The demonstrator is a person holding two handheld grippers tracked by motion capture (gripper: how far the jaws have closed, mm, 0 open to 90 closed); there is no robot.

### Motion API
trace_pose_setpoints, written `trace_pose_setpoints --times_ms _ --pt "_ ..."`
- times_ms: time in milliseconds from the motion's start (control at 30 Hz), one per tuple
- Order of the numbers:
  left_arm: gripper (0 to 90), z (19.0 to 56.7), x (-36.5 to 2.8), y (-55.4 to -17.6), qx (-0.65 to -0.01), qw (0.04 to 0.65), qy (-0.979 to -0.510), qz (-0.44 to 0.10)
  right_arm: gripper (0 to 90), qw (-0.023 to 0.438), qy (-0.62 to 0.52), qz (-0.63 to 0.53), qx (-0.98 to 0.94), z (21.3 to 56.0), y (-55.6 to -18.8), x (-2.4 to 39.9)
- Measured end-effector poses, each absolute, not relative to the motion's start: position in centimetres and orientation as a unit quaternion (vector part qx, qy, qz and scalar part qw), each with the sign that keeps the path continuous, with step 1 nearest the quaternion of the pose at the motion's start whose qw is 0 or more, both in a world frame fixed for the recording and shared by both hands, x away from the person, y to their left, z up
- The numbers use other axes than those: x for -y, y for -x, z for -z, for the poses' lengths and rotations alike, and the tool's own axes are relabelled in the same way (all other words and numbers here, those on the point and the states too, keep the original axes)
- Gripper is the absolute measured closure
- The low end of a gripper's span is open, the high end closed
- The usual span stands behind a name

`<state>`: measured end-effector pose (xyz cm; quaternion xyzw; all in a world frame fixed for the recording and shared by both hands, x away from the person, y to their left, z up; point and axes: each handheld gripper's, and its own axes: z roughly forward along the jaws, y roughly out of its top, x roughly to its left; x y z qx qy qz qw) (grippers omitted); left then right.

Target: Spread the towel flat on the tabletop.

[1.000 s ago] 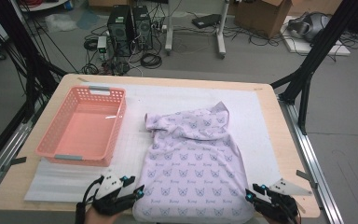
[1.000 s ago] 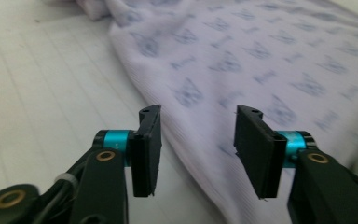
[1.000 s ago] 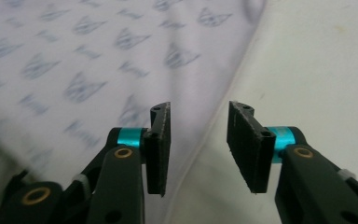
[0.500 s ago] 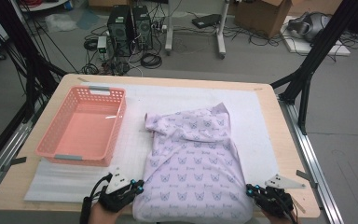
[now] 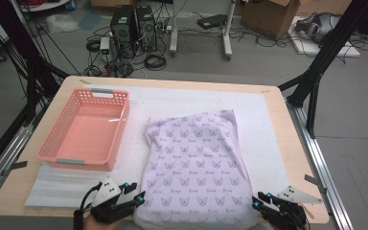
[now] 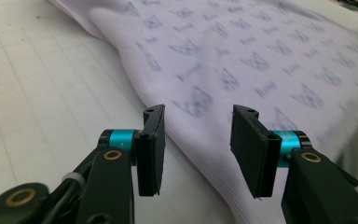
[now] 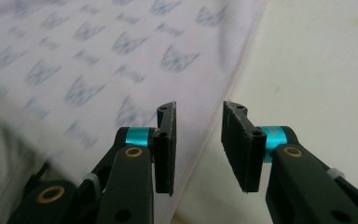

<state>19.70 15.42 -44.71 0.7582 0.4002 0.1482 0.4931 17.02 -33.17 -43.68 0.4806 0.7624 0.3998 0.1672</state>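
A pale lilac garment (image 5: 196,158) with a small dark print lies flat on the white mat, its hem at the near table edge. My left gripper (image 5: 139,197) sits at the hem's near-left corner. In the left gripper view the gripper (image 6: 198,116) has just been opening its jaws; the ribbed hem of the garment (image 6: 242,56) runs under the gap and no pad presses on it. My right gripper (image 5: 261,199) is at the near-right corner. In the right gripper view the gripper (image 7: 198,109) has also just been opening, with the edge of the garment (image 7: 74,56) lying loose below the jaws.
A pink plastic basket (image 5: 76,162) stands on the left of the mat, with nothing inside. The white foam mat (image 5: 268,124) covers most of the wooden table (image 5: 294,153). Black frame struts, computers and cables stand on the floor beyond the far edge.
The garment lies a little flatter and squarer than a second ago. Both grippers stay at its near corners.
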Motion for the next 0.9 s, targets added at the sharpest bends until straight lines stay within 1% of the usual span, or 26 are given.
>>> trace_pose_setpoints --times_ms 67,133,200,267,300,333,367,400,433,633,733,767,800,833,867,900 --pt "57.2 45.0 -15.0 -21.1 -0.413 0.484 -0.758 -0.143 67.1 0.175 -0.494 -0.395 -0.755 43.8 -18.3 32.9" --pt "62.0 45.4 -14.5 -22.4 -0.426 0.470 -0.762 -0.132 68.7 0.177 -0.504 -0.387 -0.752 44.2 -19.5 32.7" --pt "62.6 45.7 -13.9 -23.1 -0.429 0.458 -0.769 -0.125 69.7 0.175 -0.513 -0.369 -0.755 44.7 -20.5 32.3" --pt "62.6 45.5 -13.4 -23.2 -0.425 0.451 -0.775 -0.125 77.5 0.182 -0.513 -0.365 -0.755 44.8 -20.6 32.1" --pt "63.7 45.5 -13.1 -23.0 -0.417 0.446 -0.780 -0.136 87.7 0.178 -0.511 -0.367 -0.757 44.8 -20.5 32.2" --pt "70.5 45.5 -13.0 -22.7 -0.407 0.439 -0.787 -0.147 88.0 0.172 -0.506 -0.372 -0.759 44.8 -20.5 32.2" --pt "82.2 45.5 -13.1 -22.6 -0.409 0.439 -0.788 -0.136 88.3 0.172 -0.504 -0.368 -0.762 44.7 -20.3 32.3" --pt "85.8 45.4 -13.2 -22.4 -0.411 0.437 -0.789 -0.134 88.6 0.171 -0.503 -0.367 -0.764 44.6 -20.2 32.3" --pt "86.2 45.3 -13.3 -22.0 -0.410 0.436 -0.790 -0.133 88.7 0.168 -0.502 -0.365 -0.766 44.6 -19.9 32.4" --pt "86.3 45.5 -14.8 -18.2 -0.391 0.448 -0.795 -0.118 88.7 0.156 -0.478 -0.362 -0.785 44.4 -16.8 33.4" --pt "84.8 45.1 -14.8 -16.8 -0.371 0.451 -0.803 -0.123 88.6 0.148 -0.467 -0.361 -0.794 44.2 -14.9 33.7" --pt "80.7 45.0 -14.8 -16.6 -0.367 0.455 -0.801 -0.128 88.6 0.143 -0.465 -0.363 -0.795 44.2 -14.4 33.8" --pt "71.3 44.8 -14.8 -16.7 -0.370 0.464 -0.794 -0.132 87.0 0.136 -0.460 -0.367 -0.797 44.2 -13.9 33.9" --pt "62.5 44.7 -14.9 -17.0 -0.372 0.473 -0.787 -0.135 83.5 0.135 -0.458 -0.369 -0.798 44.3 -13.6 33.9" --pt "60.3 44.7 -15.1 -17.3 -0.377 0.478 -0.781 -0.139 76.7 0.143 -0.457 -0.372 -0.795 44.3 -13.6 33.9" --pt "60.1 44.6 -15.2 -17.8 -0.384 0.487 -0.772 -0.139 72.9 0.148 -0.464 -0.377 -0.788 44.2 -13.8 33.9"
